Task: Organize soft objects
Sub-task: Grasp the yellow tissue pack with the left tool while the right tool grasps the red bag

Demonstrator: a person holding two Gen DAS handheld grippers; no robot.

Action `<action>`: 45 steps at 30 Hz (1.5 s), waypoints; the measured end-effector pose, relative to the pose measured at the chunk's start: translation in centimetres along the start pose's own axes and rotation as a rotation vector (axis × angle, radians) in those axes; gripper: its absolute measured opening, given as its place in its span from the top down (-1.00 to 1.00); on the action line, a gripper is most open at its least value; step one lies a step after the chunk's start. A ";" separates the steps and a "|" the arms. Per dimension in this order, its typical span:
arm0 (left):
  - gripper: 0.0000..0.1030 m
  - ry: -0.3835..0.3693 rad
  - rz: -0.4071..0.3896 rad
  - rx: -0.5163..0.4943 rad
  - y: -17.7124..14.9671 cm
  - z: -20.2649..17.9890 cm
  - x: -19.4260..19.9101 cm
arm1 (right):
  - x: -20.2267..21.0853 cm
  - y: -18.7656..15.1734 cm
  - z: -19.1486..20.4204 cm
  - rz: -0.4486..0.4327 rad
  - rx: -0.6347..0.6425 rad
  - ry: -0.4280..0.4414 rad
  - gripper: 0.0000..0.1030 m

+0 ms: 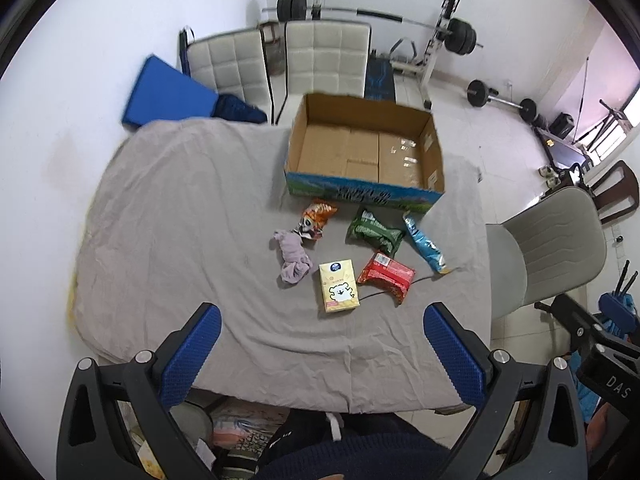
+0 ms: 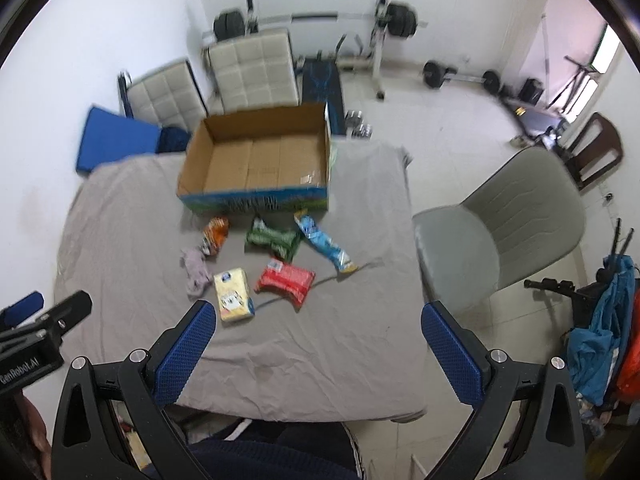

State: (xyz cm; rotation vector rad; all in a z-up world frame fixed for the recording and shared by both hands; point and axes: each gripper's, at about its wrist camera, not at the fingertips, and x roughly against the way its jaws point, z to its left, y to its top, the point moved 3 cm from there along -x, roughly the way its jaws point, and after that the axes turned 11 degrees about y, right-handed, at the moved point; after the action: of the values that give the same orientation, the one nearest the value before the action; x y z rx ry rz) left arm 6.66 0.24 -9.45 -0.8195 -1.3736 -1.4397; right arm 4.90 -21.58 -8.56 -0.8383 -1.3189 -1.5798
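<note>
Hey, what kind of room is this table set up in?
Probably a room in a home that doubles as a gym. A loaded barbell on a rack and a second barbell on the tiled floor sit behind padded dining chairs and a cloth-covered table.

One cardboard box (image 1: 362, 152) sits at the centre of the frame on one grey cloth (image 1: 180, 216). Below it lie six soft things: four snack bags, orange (image 1: 316, 218), green (image 1: 374, 232), blue (image 1: 426, 246) and red (image 1: 386, 276), one yellow tissue pack (image 1: 338, 286), and one purple rag (image 1: 292, 256). Three chairs show: two white (image 1: 326, 56) at top, one grey (image 1: 556, 240) at right.
</note>
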 end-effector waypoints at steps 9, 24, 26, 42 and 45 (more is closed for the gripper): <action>-1.00 -0.003 0.247 -0.034 0.3 -3.8 -14.9 | -16.2 1.4 -1.8 0.240 0.151 0.042 -1.00; -0.99 0.009 0.541 0.005 -2.7 -5.7 -30.9 | -37.3 -0.3 0.7 0.612 0.564 0.111 -0.94; -0.99 0.007 0.555 0.023 -3.1 -5.4 -31.3 | -39.1 -0.9 0.9 0.654 0.568 0.124 -0.91; -0.99 0.017 0.602 0.033 -4.3 -7.1 -34.2 | -44.0 -1.7 -0.8 0.697 0.462 0.082 -0.13; -0.99 0.008 0.610 0.027 -4.3 -8.0 -34.7 | -44.2 -1.8 -2.6 0.710 0.344 0.078 -0.11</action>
State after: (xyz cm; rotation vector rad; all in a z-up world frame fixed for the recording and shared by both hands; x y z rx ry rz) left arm 15.02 -1.65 -44.28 -1.0950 -1.0076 -0.9432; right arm 20.06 -14.95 -49.70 -0.8828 -1.0306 -0.7954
